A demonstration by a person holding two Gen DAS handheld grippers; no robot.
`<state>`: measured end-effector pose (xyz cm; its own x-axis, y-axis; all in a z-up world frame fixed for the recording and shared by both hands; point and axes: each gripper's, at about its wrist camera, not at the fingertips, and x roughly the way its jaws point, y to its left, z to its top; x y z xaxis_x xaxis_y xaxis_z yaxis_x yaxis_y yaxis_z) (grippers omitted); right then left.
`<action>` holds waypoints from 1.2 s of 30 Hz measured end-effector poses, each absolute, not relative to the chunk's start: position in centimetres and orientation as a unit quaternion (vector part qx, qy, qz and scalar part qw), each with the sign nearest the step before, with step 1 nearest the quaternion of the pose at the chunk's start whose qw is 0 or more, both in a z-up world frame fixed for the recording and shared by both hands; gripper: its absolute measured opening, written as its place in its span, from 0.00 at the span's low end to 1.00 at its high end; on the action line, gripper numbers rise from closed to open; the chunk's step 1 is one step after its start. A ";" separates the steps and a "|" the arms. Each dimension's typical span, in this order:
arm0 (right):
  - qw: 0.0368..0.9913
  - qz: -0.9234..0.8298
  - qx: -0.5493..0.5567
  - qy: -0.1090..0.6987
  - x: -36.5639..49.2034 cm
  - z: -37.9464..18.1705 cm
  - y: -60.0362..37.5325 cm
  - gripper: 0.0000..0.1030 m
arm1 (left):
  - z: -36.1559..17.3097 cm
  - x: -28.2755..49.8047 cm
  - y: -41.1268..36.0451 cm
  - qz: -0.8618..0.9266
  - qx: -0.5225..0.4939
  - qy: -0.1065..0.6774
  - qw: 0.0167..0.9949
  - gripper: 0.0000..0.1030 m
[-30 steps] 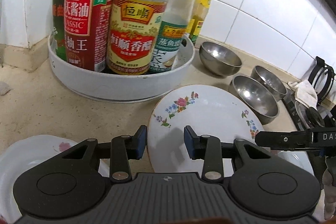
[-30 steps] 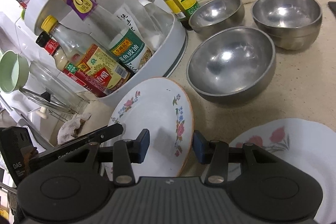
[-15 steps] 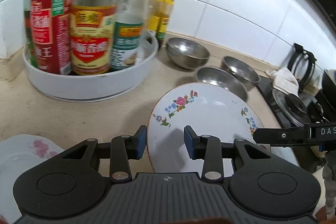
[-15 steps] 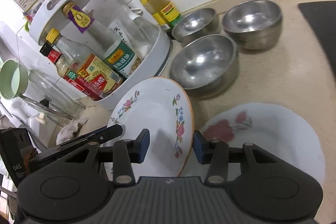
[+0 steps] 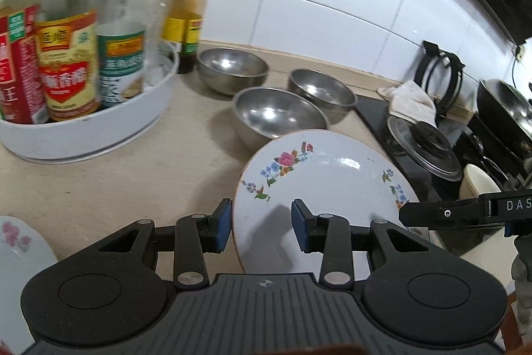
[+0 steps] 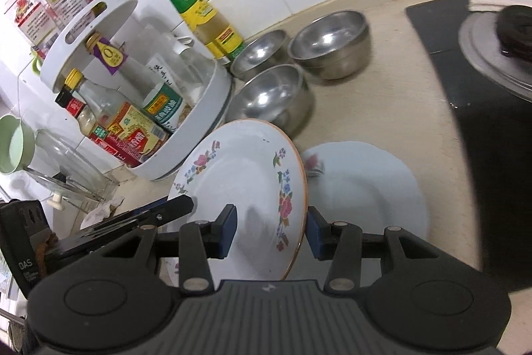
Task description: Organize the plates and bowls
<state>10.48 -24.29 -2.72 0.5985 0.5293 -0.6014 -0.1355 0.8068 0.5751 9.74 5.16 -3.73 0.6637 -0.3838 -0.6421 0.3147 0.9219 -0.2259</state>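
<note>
White flowered plate is held up off the table, gripped on both edges by the left tongs and right tongs. It has moved away from the bottle tray, nearer the steel bowls.

The left tongs point forward and downward, their blue-padded black fingers part-way apart with the near left rim of a flower-patterned white plate between them. The right tongs point down at a like slope, their blue pads straddling the plate's right rim. Whether either pair's pads press on the plate cannot be told. In each view the other tongs reach in from the side at the plate's far edge.
</note>
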 end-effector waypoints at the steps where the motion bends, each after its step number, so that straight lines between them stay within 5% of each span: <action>1: 0.861 0.190 0.245 0.404 10.2 -2.7 -24.6 0.42 | -3.8 9.7 4.8 -0.194 -0.047 0.363 0.910 0.44; 36: 0.876 0.157 0.191 0.415 10.5 -4.6 -28.7 0.43 | -6.9 9.4 -1.1 -0.173 -0.037 0.388 0.905 0.46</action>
<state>10.48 -28.68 -4.60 0.6067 0.4337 -0.6662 -0.1170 0.8776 0.4648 9.38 -1.06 -6.86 0.6395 -0.3417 -0.6887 0.2846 0.9374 -0.2008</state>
